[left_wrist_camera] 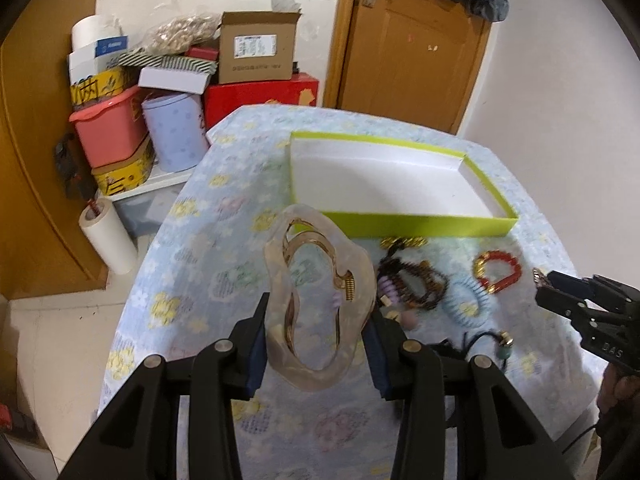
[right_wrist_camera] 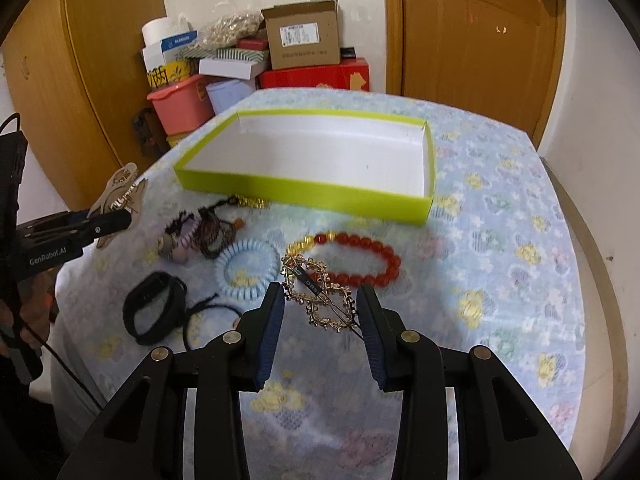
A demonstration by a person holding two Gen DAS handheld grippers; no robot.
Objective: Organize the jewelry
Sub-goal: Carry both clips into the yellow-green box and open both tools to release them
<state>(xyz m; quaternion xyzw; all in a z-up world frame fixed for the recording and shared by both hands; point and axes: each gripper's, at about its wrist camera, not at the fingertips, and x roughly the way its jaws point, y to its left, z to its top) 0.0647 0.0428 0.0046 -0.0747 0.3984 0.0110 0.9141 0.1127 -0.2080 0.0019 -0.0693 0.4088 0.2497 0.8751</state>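
Note:
My left gripper [left_wrist_camera: 318, 322] is shut on a translucent beige hair claw clip [left_wrist_camera: 316, 300], held above the flowered tablecloth; it also shows in the right wrist view [right_wrist_camera: 120, 196]. My right gripper [right_wrist_camera: 320, 312] is shut on a gold rhinestone hair pin [right_wrist_camera: 320, 294], held above the cloth. A shallow lime-green box with a white inside [left_wrist_camera: 420, 226] [right_wrist_camera: 304, 192] stands empty at the far side. On the cloth lie a red bead bracelet [right_wrist_camera: 360, 260] [left_wrist_camera: 498, 272], a light-blue spiral hair tie [right_wrist_camera: 246, 270] [left_wrist_camera: 466, 306], dark braided bracelets [right_wrist_camera: 212, 232] [left_wrist_camera: 416, 280] and black hair ties [right_wrist_camera: 154, 312].
The round table [right_wrist_camera: 520, 240] carries a pale blue flowered cloth; its edges fall away left and right. Behind it are stacked boxes, a pink tub [left_wrist_camera: 108, 132] and a red box [left_wrist_camera: 260, 92]. A brown door [right_wrist_camera: 480, 40] is at the back right.

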